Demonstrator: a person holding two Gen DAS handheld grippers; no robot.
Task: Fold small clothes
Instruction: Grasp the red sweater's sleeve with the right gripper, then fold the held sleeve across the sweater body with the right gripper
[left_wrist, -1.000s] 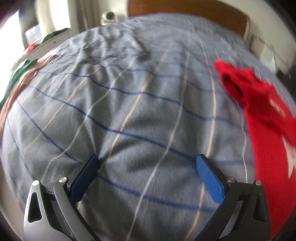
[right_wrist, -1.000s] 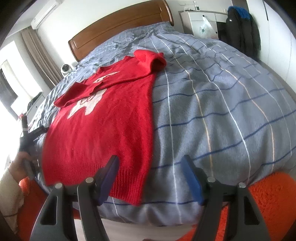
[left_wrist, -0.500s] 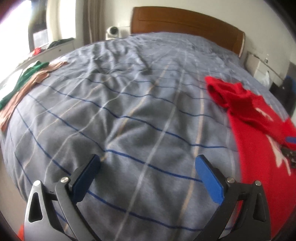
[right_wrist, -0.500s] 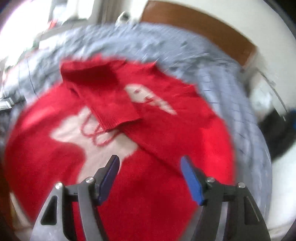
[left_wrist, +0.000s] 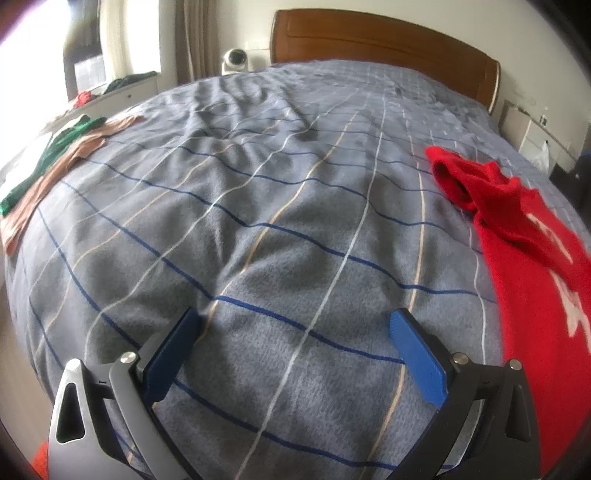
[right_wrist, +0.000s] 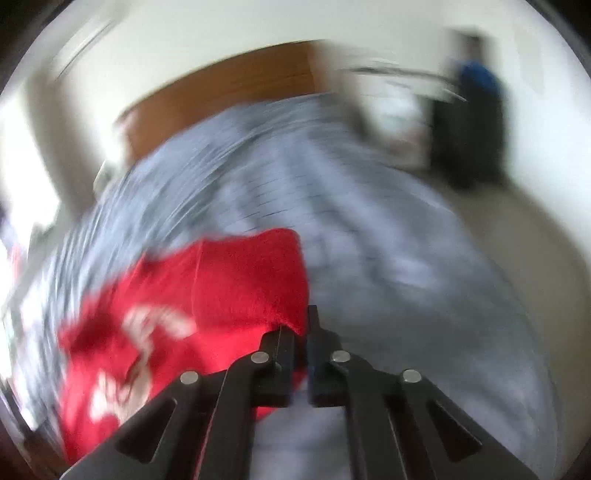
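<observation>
The left tool (left_wrist: 295, 334) hangs over the grey striped bed (left_wrist: 258, 221) with its blue fingers wide apart and nothing between them. To its right the red sweater (left_wrist: 535, 258) lies on the bed. The right tool (right_wrist: 301, 332) has just snapped together on an edge of the sweater (right_wrist: 240, 288).

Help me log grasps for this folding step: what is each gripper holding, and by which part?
Right gripper: red knit sweater, pinched at an edge. Left gripper: nothing.

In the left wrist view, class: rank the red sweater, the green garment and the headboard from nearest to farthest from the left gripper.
1. Red sweater, right side, close by the left gripper.
2. Green garment, left bed edge.
3. Headboard, far end.
</observation>
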